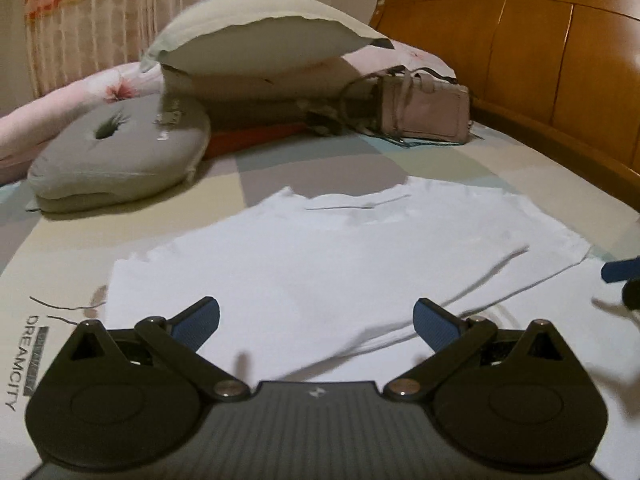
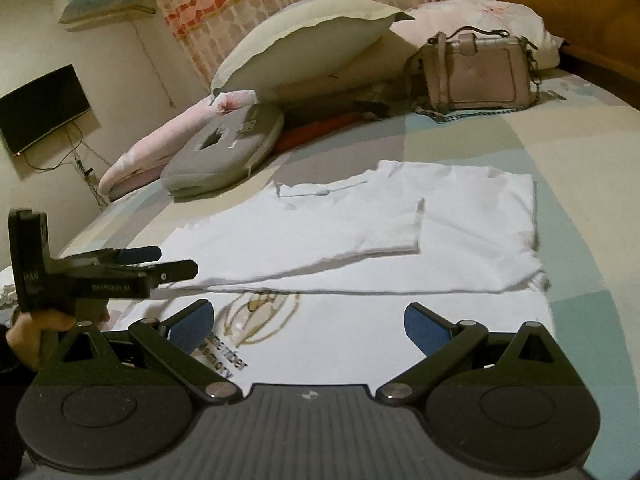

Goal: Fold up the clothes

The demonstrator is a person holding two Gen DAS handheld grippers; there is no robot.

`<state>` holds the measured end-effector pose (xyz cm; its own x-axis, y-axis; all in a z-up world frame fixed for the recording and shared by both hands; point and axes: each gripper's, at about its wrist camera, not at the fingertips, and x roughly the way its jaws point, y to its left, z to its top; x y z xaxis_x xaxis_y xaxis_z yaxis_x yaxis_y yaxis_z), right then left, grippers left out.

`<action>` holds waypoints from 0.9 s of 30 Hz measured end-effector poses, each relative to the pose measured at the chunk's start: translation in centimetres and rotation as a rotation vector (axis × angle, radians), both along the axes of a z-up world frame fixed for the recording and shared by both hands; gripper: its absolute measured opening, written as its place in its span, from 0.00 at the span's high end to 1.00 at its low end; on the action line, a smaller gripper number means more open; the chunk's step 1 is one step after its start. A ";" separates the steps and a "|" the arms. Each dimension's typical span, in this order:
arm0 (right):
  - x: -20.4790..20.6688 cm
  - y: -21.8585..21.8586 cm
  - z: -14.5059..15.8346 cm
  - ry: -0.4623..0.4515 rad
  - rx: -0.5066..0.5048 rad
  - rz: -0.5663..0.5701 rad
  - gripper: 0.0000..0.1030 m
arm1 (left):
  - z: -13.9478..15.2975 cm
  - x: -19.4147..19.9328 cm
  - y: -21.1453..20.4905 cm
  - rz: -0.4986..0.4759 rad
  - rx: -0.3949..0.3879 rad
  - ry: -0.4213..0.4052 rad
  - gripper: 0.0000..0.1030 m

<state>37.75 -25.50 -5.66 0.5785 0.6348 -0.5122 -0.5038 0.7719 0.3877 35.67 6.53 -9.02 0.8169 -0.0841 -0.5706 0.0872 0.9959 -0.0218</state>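
The left gripper (image 1: 316, 326) hangs just above the near part of a white T-shirt (image 1: 340, 248) spread flat on the bed (image 1: 520, 168), its blue-padded fingers (image 1: 198, 326) wide apart and holding nothing. At the far left lies a grey cushion (image 1: 116, 156) under a pale pillow (image 1: 260, 36). A pink handbag (image 1: 424, 110) sits far right by the wooden headboard (image 1: 540, 48).

A white T-shirt (image 2: 344, 232) lay flat on the bed, partly folded: its upper half was doubled over toward 12 o'clock, one short sleeve resting on top at about 1 o'clock. At 6 o'clock the lower layer showed a gold oval print and dark lettering.
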 end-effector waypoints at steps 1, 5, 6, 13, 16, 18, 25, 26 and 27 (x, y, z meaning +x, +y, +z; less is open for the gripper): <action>0.0 0.5 0.0 -0.007 -0.003 0.004 0.00 | -0.3 0.1 0.7 0.005 -0.012 -0.001 0.01; 0.6 3.1 -0.3 -0.010 -0.025 0.016 0.00 | -2.4 0.2 4.7 0.064 -0.155 0.087 0.01; 0.7 3.7 -0.4 -0.005 -0.032 0.023 0.00 | -3.0 0.1 5.7 0.078 -0.180 0.107 0.01; 0.7 6.1 -1.2 -0.002 -0.068 0.067 0.00 | -0.1 1.4 8.8 0.062 -0.261 -0.008 0.01; 0.8 6.7 -1.4 -0.001 -0.085 0.072 0.00 | -1.2 5.2 10.7 0.086 -0.353 0.062 0.01; 0.9 7.0 -1.6 0.002 -0.096 0.071 0.00 | -2.6 6.5 11.9 0.158 -0.369 0.080 0.01; 1.0 6.8 -1.6 0.008 -0.087 0.068 0.00 | -2.8 4.8 16.0 0.353 -0.434 0.021 0.01; 1.0 6.8 -1.5 0.009 -0.082 0.067 0.00 | -2.8 4.5 16.7 0.355 -0.474 0.015 0.01; 1.0 6.8 -1.5 0.012 -0.079 0.066 0.00 | -2.7 4.4 17.1 0.350 -0.507 0.007 0.02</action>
<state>38.76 -18.74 -7.20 0.5303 0.6288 -0.5687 -0.5505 0.7655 0.3330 40.08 23.61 -11.77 0.8412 -0.0736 -0.5357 -0.2453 0.8310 -0.4993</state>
